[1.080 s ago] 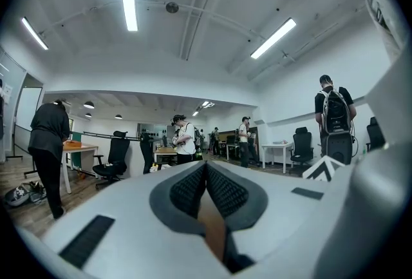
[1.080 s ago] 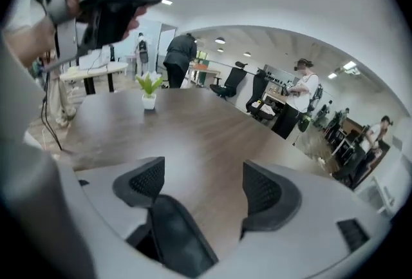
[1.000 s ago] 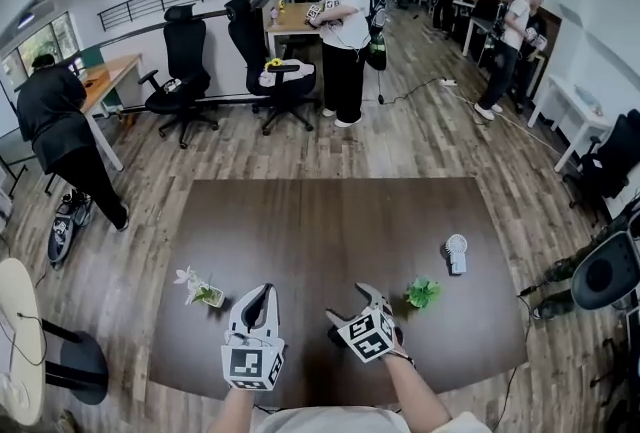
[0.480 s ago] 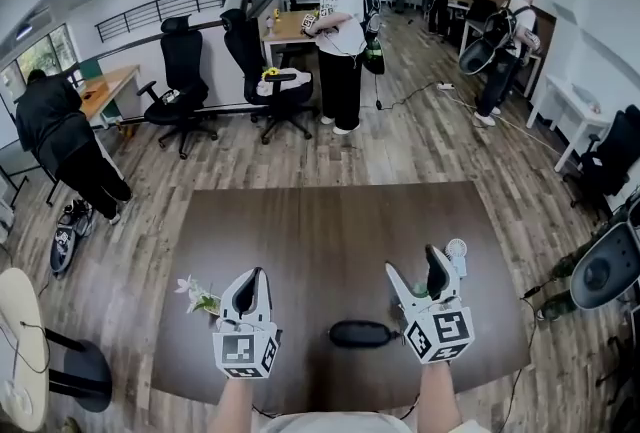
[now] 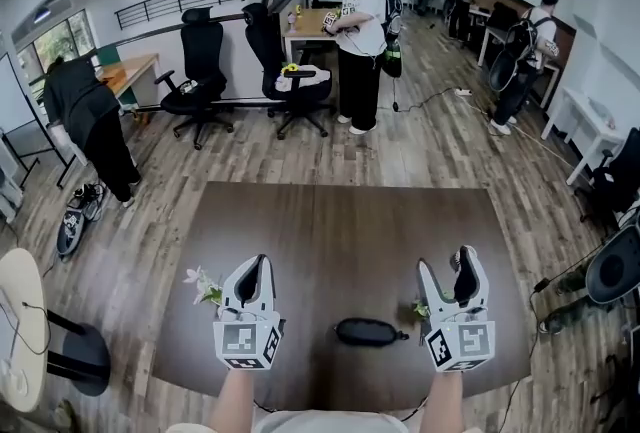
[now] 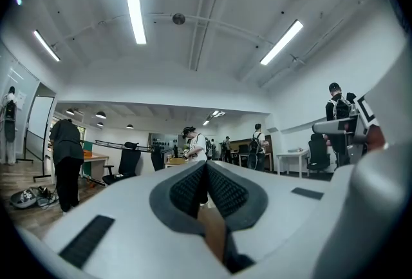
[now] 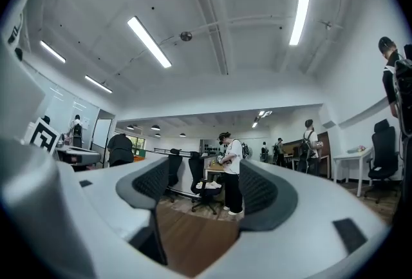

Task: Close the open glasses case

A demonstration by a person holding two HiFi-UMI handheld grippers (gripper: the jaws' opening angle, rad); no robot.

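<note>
Hovering level either side of the glasses case (image 5: pixel 366 332), the left hand-held gripper (image 5: pixel 254 268) is clenched, the right hand-held gripper (image 5: pixel 447 265) released.

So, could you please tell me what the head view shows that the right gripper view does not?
Only the head view: the dark glasses case, apparently closed, on the table between the left hand-held gripper and right hand-held gripper, plus a white flower. Only the right gripper view: ceiling strip lights, and its jaws apart, empty. Both: the table and a standing person in a white T-shirt.
</note>
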